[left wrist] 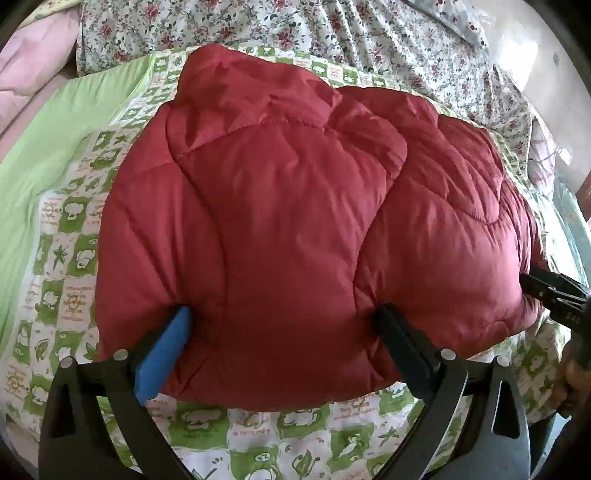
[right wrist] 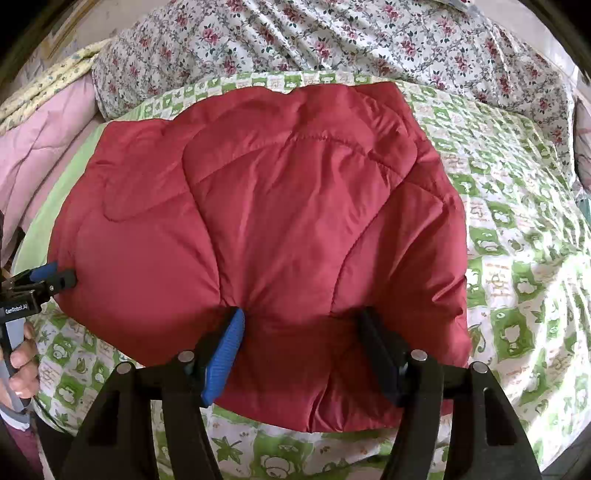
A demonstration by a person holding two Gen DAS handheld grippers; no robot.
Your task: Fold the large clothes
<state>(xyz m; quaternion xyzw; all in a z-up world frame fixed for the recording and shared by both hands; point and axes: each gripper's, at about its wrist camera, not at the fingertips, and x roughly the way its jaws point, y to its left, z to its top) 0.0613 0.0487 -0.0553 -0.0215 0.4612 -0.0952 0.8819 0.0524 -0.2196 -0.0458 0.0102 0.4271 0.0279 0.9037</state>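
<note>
Lying folded on the bed, the red padded jacket (left wrist: 295, 206) runs its long axis side to side across your view.

It sits on the green-checked sheet (left wrist: 66, 258), with a floral quilt (left wrist: 258, 26) bunched beyond it; which end is collar or hem you cannot tell, since the folds hide both. Your left tongs (left wrist: 284, 317) stand spread wide, blue pad and black finger pressing into the near edge, padding bulging between them without being pinched. Your right tongs (right wrist: 301, 319) are likewise parted, dug into the near edge further right. Your left hand (right wrist: 20, 360) is cut off at the frame edge.
</note>
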